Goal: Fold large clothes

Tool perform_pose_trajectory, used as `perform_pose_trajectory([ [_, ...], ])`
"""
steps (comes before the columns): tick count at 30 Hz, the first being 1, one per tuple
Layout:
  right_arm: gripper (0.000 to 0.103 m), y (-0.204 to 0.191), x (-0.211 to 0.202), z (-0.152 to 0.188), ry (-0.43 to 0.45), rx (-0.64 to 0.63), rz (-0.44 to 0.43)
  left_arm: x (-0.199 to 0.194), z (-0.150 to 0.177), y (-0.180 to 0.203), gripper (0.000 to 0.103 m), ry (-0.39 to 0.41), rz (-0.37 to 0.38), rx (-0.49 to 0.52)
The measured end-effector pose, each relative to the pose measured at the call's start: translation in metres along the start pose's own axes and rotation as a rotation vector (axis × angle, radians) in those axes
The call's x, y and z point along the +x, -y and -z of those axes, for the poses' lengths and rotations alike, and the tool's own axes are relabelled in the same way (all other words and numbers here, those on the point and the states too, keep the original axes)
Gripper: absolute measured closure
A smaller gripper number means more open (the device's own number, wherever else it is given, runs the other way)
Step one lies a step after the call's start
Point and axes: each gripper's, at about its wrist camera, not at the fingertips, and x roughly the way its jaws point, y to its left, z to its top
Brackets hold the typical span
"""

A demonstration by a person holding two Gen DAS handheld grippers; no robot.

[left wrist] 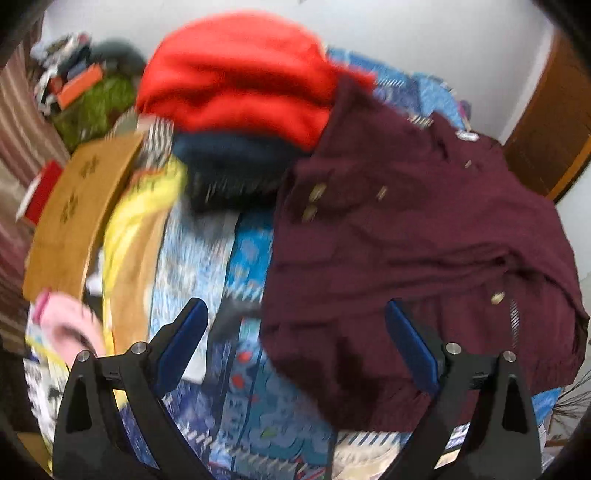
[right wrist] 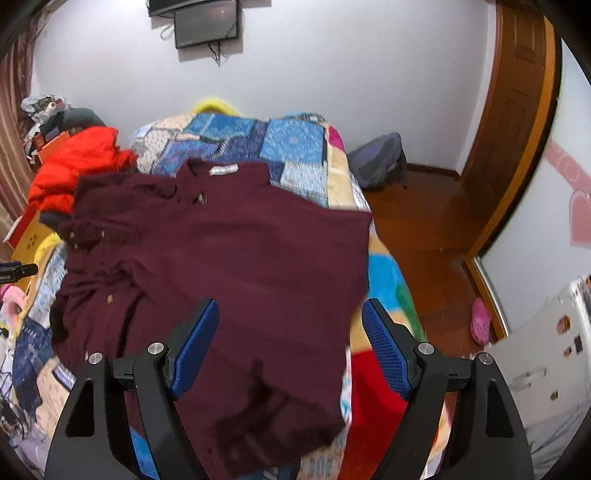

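Maroon shirt point(right wrist: 229, 251) | soft knit, folded rectangular | patchwork quilt point(right wrist: 295, 147) beneath

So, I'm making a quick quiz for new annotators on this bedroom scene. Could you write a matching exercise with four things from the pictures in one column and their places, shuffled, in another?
Things:
1. dark maroon buttoned shirt
2. bright red puffy jacket
3. small pink clog shoe
4. dark wall-mounted screen

Places:
A. on the wooden floor near the door frame
B. spread flat on the patchwork quilt
C. high on the white wall
D. heaped at the quilt's left edge, beyond the shirt's sleeve

Pairs: 1-B, 2-D, 3-A, 4-C
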Motion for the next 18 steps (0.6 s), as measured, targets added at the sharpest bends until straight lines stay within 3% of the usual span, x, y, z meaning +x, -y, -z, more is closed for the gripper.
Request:
perform_pose_trajectory([
  [6, 0.026, 0.017, 0.003, 0.045, -0.086, 0.125, -0.029, 0.030, 0.037, -0.031, 0.006, -0.110, 0.118, -0.141],
  [12, 0.026, 0.025, 0.011, 0.073, -0.160, 0.208, -0.045, 0.057, 0.066, -0.033, 0.006, -0.209, 0.232, -0.216],
  [18, 0.026, 0.033, 0.021, 0.087, -0.195, 0.361, -0.160, 0.077, 0.082, -0.018, 0.006, -0.275, 0.332, -0.247],
])
